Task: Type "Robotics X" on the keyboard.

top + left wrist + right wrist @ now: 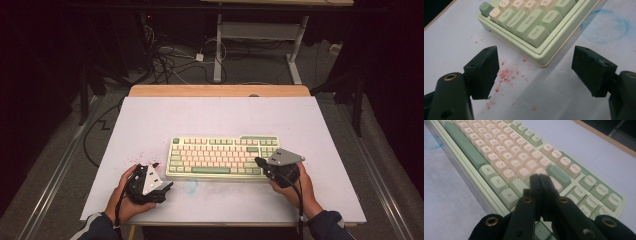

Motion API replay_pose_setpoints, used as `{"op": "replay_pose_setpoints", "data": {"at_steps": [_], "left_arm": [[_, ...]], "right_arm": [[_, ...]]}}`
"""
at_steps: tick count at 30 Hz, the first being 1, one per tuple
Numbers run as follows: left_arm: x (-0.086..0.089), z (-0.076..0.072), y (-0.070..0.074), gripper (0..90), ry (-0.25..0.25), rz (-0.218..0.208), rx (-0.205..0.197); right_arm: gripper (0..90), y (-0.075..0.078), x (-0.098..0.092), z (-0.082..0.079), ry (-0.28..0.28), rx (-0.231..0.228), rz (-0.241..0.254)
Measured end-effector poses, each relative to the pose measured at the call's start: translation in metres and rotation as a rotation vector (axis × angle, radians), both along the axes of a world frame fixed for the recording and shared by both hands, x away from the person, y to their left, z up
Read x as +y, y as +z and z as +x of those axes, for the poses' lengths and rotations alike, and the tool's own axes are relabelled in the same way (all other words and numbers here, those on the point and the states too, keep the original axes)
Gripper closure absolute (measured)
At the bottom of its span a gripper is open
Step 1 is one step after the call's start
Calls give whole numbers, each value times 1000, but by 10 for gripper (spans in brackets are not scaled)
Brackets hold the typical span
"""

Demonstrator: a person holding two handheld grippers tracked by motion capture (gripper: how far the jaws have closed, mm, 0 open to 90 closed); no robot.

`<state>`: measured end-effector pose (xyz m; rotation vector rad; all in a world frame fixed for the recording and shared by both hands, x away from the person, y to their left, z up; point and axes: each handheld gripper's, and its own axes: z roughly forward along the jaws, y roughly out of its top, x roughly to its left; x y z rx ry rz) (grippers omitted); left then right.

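A white surface (150, 125) covers most of the high view, with a strip of bare wood along its far edge and a dark floor strewn with cables beyond; the room around it is too dim to make out. Near the middle of the surface, toward the person's side, lies a pale green keyboard (222, 157) with cream and green keys, its long side running across the surface. In the left gripper view it is cut off at the top, so just its near left corner with the Ctrl, Shift and Tab keys can be seen; in the right gripper view its left end runs out of the picture.

The right gripper (260, 163) sits over the keyboard's right end, held by a hand that comes in from the bottom edge. Its jaws are pressed together with nothing between them, and in the right gripper view (541, 181) their tips hide some keys near the Enter block; whether they touch a key cannot be told.

The left gripper (161, 176) rests just left of the keyboard's near corner, jaws standing wide apart over bare surface, gripping nothing.

A faint blue ring stain (605, 26) marks the surface by the keyboard's front edge, partly cut off in the right gripper view. Small red specks (505, 75) are scattered between the left gripper's jaws.
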<state>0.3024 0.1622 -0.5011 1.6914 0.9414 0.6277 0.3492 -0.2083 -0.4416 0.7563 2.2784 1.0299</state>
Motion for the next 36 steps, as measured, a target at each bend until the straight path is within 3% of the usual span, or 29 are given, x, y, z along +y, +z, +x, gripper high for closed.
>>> {"op": "replay_pose_setpoints", "data": {"at_steps": [14, 30, 34, 36], "left_arm": [[-3, 0, -4, 207, -12, 14, 18], [-4, 0, -4, 209, -8, 9, 26], [-4, -1, -2, 259, -15, 3, 39], [-4, -2, 0, 354, -31, -15, 48]], "right_arm": [[900, -7, 18, 15, 38, 63, -60], [900, -14, 15, 15, 40, 76, -62], [900, -15, 14, 15, 40, 75, -55], [900, -15, 13, 14, 37, 71, -54]]}}
